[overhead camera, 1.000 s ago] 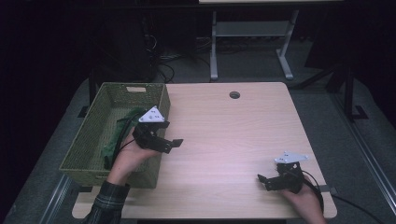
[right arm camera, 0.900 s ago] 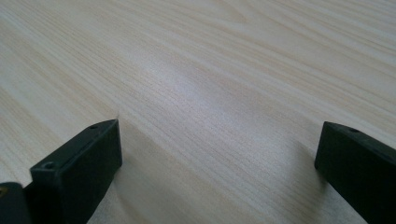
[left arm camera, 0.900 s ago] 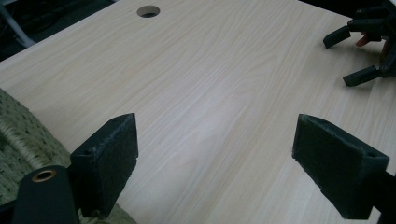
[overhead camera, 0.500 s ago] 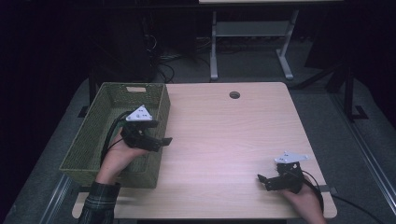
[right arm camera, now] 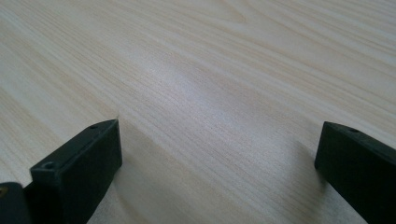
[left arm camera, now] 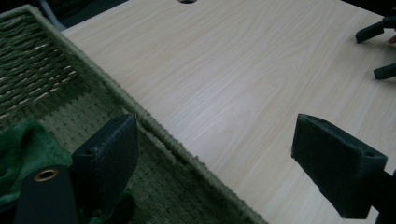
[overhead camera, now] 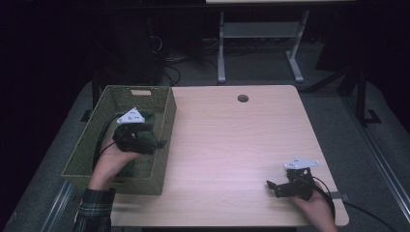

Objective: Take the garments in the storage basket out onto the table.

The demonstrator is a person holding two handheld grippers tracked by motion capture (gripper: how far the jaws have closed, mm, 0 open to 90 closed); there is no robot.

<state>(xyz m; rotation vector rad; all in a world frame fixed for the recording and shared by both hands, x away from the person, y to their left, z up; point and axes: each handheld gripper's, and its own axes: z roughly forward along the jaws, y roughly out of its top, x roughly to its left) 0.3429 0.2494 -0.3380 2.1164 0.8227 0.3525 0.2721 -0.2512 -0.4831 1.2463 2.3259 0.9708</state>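
A dim lab or test room: a pale wooden desk [overhead camera: 241, 145] with a round cable hole [overhead camera: 242, 98] stands on grey carpet [overhead camera: 338, 111], loose cables [overhead camera: 167, 60] lie on the floor behind it, and the metal legs of another desk [overhead camera: 261, 43] rise beyond.

My high view looks down and forward on the whole table [overhead camera: 232, 145]. My left gripper view sits close over the basket [left arm camera: 154, 126] rim, facing across the same table. My right gripper view hugs the wood.
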